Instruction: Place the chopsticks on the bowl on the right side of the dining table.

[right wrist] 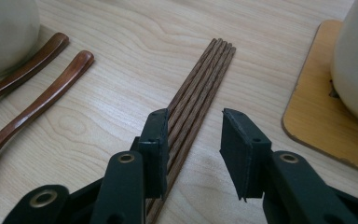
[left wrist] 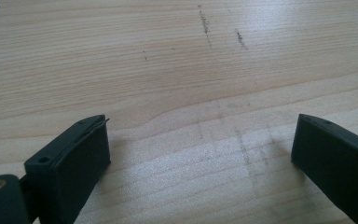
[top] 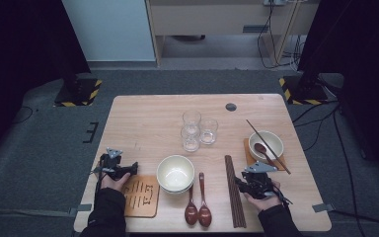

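A bundle of dark wooden chopsticks (top: 234, 192) lies lengthwise on the table, right of two brown spoons (top: 198, 207). My right gripper (top: 240, 184) hangs low over the bundle. In the right gripper view its jaws straddle the chopsticks (right wrist: 200, 88). The right gripper (right wrist: 193, 142) is open, with the sticks running under its left jaw and the pads not pressing them. My left gripper (top: 131, 169) rests near the table's left edge. In its own view the left gripper (left wrist: 200, 140) stands wide open over bare wood.
A stack of cream bowls (top: 175, 173) sits front centre, with three clear glasses (top: 197, 131) behind it. At the right, a white bowl (top: 266, 142) with a spoon and chopsticks stands on a coaster (right wrist: 317, 116). A wooden mat (top: 140, 195) lies by my left hand.
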Demonstrator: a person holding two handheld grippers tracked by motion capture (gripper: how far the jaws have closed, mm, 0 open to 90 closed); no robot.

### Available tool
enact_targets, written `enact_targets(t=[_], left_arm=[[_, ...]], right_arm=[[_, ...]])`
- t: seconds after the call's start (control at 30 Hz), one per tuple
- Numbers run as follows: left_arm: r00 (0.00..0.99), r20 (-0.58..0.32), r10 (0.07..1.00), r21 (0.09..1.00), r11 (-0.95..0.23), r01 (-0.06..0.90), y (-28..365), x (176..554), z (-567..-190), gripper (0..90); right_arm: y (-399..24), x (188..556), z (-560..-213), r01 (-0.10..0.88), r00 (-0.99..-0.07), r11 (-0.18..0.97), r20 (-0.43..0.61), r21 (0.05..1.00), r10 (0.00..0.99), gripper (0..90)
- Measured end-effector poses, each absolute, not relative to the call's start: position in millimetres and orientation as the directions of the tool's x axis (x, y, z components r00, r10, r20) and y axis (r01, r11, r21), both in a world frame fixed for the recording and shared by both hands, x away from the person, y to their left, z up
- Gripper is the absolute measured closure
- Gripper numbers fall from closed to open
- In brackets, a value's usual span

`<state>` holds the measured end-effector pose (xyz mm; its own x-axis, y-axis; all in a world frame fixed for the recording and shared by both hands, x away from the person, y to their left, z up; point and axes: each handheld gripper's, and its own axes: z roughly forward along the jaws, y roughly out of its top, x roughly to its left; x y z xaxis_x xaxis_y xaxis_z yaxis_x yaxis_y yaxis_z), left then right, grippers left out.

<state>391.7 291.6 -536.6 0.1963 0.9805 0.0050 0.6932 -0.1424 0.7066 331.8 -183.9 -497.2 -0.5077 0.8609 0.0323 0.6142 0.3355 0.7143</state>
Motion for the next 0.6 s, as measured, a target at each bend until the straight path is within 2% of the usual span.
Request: enact_targets(t=[0.6], left_arm=[[0.196,0.005,0.981,0.706,-0.143,0.693,291.6,391.7,-536.6,3.2]], right_arm=[[-181.6,335.7,-511.2,0.661,-0.507,0.362,0.035,0.658,0.861,67.2]])
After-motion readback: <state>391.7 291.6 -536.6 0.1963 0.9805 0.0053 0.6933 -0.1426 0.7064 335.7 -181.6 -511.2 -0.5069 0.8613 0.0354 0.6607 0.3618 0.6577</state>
